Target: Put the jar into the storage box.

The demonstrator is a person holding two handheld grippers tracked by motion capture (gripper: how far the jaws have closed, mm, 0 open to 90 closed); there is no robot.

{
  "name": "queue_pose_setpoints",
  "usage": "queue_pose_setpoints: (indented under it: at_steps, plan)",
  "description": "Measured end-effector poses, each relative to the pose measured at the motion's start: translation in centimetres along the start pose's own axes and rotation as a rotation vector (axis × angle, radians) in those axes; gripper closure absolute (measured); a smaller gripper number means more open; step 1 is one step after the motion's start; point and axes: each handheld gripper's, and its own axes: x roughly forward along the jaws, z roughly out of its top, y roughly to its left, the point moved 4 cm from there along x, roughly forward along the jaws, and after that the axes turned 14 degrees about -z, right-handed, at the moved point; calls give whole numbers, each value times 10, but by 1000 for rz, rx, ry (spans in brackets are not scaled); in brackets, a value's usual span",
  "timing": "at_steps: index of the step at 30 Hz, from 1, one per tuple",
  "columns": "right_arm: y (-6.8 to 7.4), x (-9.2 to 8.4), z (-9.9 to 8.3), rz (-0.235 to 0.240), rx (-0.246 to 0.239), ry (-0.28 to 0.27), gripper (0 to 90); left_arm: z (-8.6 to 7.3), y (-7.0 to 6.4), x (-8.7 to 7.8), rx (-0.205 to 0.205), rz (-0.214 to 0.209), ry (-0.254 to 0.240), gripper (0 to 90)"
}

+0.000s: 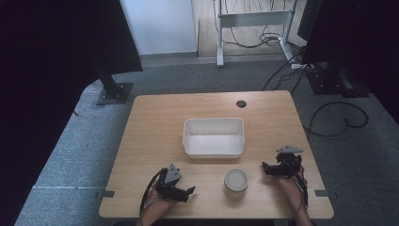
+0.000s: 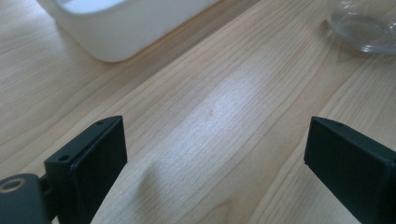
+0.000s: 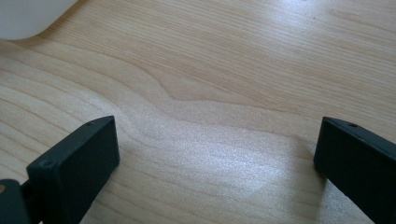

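Jar (image 1: 235,182) stands between both grippers, at 6 o'clock from the white bin (image 1: 214,149). Left gripper (image 1: 187,192) and right gripper (image 1: 266,168): jaws wide, empty. Risk: smooth glass slipping or tipping under an off-centre grasp.

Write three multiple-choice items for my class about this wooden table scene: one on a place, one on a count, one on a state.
1. Where does the clear glass jar with the pale lid stand?
A. inside the white tub
B. between the two grippers, nearer the person than the tub
C. on the floor

2. How many white rectangular plastic tubs sit on the wooden table?
A. one
B. two
C. three

3. How do the jaws of the left gripper and right gripper stand?
A. both shut
B. both open
C. one clamps the jar

Answers: 1 B, the high view shows it flanked by both; 2 A, a single tub at the centre; 3 B, bare wood shows between each pair.
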Motion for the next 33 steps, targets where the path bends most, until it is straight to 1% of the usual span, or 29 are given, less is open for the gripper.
queue_pose_setpoints:
  at_steps: [11, 18, 24, 29, 33]
  plan:
    - [0, 0, 0, 0, 0, 0, 0, 12, -11, 4, 38, -20, -5, 58]
    - [0, 0, 0, 0, 0, 0, 0, 19, -17, 8, 47, -43, -12, 58]
    - [0, 0, 0, 1, -1, 0, 0, 26, -23, 11, 66, -58, -13, 57]
    - [0, 0, 0, 1, -1, -1, 0, 32, -27, 14, 71, -70, -19, 48]
    - [0, 0, 0, 3, -3, -1, 0, 38, -32, 19, 85, -83, -19, 43]
